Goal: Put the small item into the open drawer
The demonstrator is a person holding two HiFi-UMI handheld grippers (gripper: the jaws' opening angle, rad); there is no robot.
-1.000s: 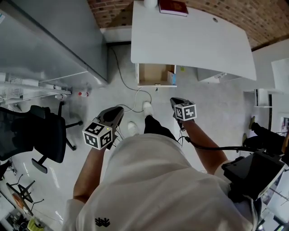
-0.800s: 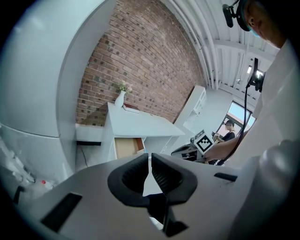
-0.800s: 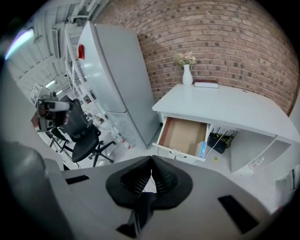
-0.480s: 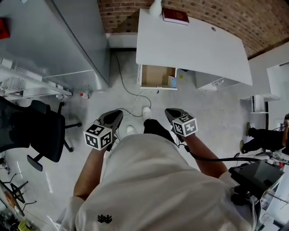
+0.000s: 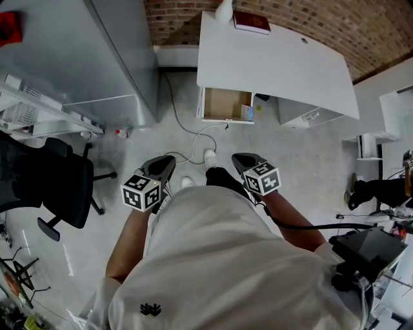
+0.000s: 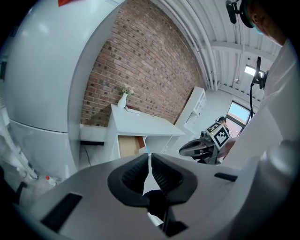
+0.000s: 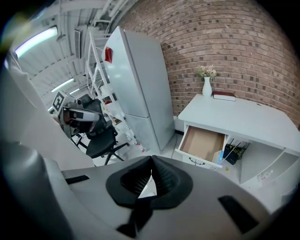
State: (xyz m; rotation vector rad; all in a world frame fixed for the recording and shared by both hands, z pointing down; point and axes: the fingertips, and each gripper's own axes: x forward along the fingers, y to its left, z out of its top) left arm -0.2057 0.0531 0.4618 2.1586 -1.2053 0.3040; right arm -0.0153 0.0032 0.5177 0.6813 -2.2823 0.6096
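Observation:
The open drawer [image 5: 224, 103] juts from the white desk [image 5: 277, 58] and shows a bare brown bottom; it is also in the right gripper view [image 7: 204, 142] and the left gripper view [image 6: 125, 146]. A small blue thing [image 5: 246, 113] sits at the drawer's right front corner; whether it lies inside I cannot tell. My left gripper [image 5: 169, 158] [image 6: 150, 158] and right gripper [image 5: 236, 158] [image 7: 151, 176] hang low in front of the person's body, well short of the drawer. Both are shut with nothing between the pads.
A white vase [image 5: 224, 9] and a red book [image 5: 251, 22] rest on the desk's far edge. A tall grey cabinet [image 5: 97, 51] stands left and a black office chair [image 5: 51, 187] nearer left. A cable [image 5: 193, 138] trails over the floor below the drawer, by the person's shoes [image 5: 210, 156].
The right gripper has drawn back a little toward the body and drifted left. The left gripper has hardly moved. Both stayed shut.

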